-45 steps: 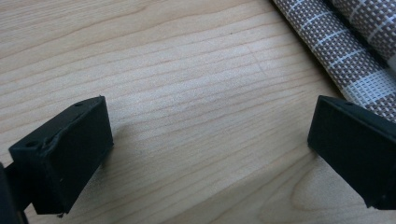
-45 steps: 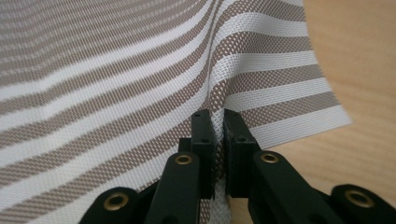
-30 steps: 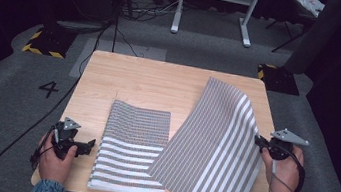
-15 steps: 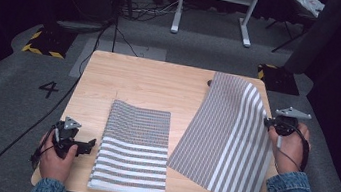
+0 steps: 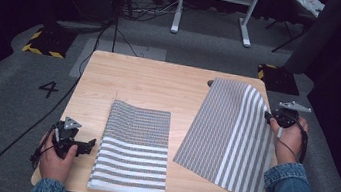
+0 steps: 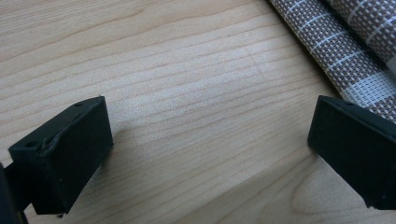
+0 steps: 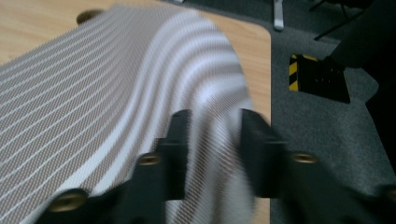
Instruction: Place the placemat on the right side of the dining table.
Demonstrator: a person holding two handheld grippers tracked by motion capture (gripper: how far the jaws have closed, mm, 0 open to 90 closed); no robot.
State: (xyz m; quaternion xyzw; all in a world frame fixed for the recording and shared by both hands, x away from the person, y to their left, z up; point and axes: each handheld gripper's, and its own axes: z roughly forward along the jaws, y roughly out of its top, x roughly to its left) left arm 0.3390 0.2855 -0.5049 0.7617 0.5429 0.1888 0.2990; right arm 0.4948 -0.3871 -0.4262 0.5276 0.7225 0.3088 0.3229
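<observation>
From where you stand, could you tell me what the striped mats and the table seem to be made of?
The striped mat at the right and the folded striped mat look like woven vinyl or similar synthetic mesh, matte: the left gripper view shows a coarse basket weave. The table looks like light wood or wood-look laminate, smooth, with visible grain lines; which one is unclear.

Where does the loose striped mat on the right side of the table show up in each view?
High view: loose striped mat lies right of centre on the table, its right edge at the right gripper.
Left gripper view: what shows at top right is the edge of the folded mat stack, not the loose mat.
Right gripper view: it spreads from upper left to between the jaws.
Shared landmark: the pale wood tabletop.
</observation>
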